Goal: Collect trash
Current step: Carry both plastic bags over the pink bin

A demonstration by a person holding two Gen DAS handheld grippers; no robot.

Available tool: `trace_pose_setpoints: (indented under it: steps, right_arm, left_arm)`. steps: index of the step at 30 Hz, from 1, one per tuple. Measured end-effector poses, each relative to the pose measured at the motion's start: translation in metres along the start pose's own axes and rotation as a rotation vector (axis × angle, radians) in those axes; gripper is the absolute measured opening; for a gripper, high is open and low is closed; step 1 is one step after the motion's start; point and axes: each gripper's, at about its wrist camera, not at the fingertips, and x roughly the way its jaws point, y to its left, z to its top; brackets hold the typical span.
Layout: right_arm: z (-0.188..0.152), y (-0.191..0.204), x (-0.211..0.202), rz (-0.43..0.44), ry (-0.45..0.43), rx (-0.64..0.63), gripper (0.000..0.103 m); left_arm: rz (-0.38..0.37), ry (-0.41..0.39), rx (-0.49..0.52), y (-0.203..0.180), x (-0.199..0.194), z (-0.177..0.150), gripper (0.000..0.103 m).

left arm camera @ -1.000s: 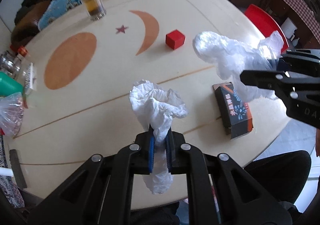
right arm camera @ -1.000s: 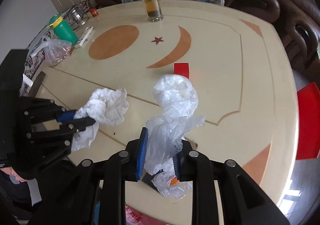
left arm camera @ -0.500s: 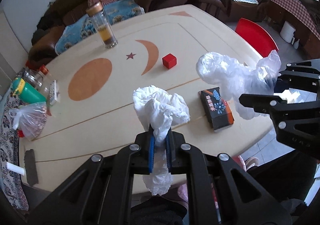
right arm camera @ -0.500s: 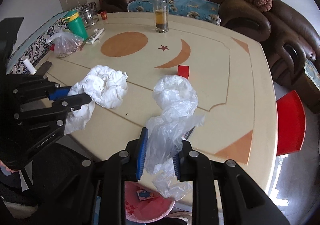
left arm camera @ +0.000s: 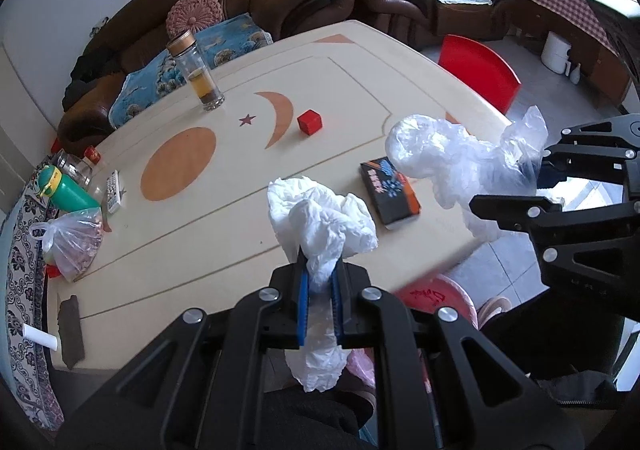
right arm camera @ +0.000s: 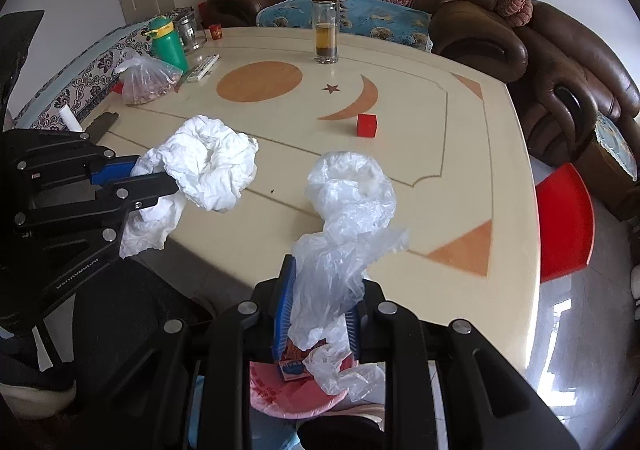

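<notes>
The left tongs (left arm camera: 319, 300) pinched a crumpled tissue (left arm camera: 320, 222); the right tongs (right arm camera: 320, 314) pinched a plastic bag (right arm camera: 348, 206). The pink bin (right arm camera: 296, 390) lay directly beneath the right tongs, off the worktop (right arm camera: 440, 154) edge, likely nearer them than the left.

A cream table with orange inlays (left arm camera: 360, 62) fills mid-frame; a red cube (left arm camera: 309, 121), glass tea bottle (left arm camera: 196, 70) and black-orange box (left arm camera: 390, 192) lie on it.

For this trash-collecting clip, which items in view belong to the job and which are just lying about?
Job:
- crumpled white tissue, in left gripper
- clear plastic bag, in right gripper
- pink bin below the table edge

Lying about:
- red cube
- glass bottle
- black box
- green bottle
- bag of food
</notes>
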Motion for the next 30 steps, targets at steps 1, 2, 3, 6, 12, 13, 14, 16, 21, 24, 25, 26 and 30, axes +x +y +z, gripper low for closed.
trace_pose_setpoints:
  steps: [1, 2, 3, 6, 12, 13, 14, 16, 21, 24, 25, 26, 30]
  right_arm:
    - [-0.003, 0.001, -0.003, -0.001, -0.002, 0.001, 0.023]
    - [-0.008, 0.002, -0.008, -0.005, -0.004, 0.001, 0.023]
    - [-0.012, 0.003, -0.01, -0.008, -0.004, 0.001, 0.023]
    - [-0.024, 0.005, -0.018, -0.01, -0.003, 0.012, 0.023]
    - [-0.051, 0.01, -0.025, -0.011, 0.017, 0.029, 0.023]
    - [-0.055, 0.011, -0.026, -0.01, 0.02, 0.033, 0.023]
    - [-0.06, 0.012, -0.026, -0.008, 0.026, 0.036, 0.023]
    - [-0.067, 0.014, -0.025, -0.009, 0.034, 0.04, 0.023]
    - [-0.085, 0.019, -0.021, -0.011, 0.06, 0.049, 0.023]
    - [-0.095, 0.021, -0.015, -0.003, 0.081, 0.057, 0.023]
    - [-0.098, 0.022, -0.012, -0.002, 0.088, 0.058, 0.023]
    - [-0.102, 0.023, -0.009, 0.002, 0.099, 0.059, 0.023]
    - [-0.112, 0.028, -0.001, 0.011, 0.123, 0.064, 0.023]
  left_arm:
    - [-0.003, -0.002, 0.004, -0.003, -0.005, -0.004, 0.011]
    - [-0.005, -0.003, 0.007, -0.006, -0.007, -0.006, 0.011]
    - [-0.006, -0.003, 0.009, -0.009, -0.01, -0.009, 0.011]
    - [-0.018, -0.002, 0.021, -0.017, -0.018, -0.018, 0.011]
    - [-0.063, 0.017, 0.035, -0.032, -0.023, -0.039, 0.011]
    - [-0.074, 0.023, 0.034, -0.033, -0.024, -0.044, 0.011]
    - [-0.085, 0.028, 0.033, -0.034, -0.023, -0.048, 0.011]
    - [-0.102, 0.041, 0.031, -0.037, -0.021, -0.056, 0.011]
    - [-0.127, 0.074, 0.033, -0.042, -0.016, -0.075, 0.011]
    - [-0.138, 0.098, 0.037, -0.047, -0.009, -0.086, 0.011]
    - [-0.143, 0.109, 0.036, -0.049, -0.005, -0.089, 0.011]
    - [-0.147, 0.119, 0.037, -0.051, -0.002, -0.092, 0.011]
    - [-0.173, 0.156, 0.033, -0.056, 0.011, -0.104, 0.011]
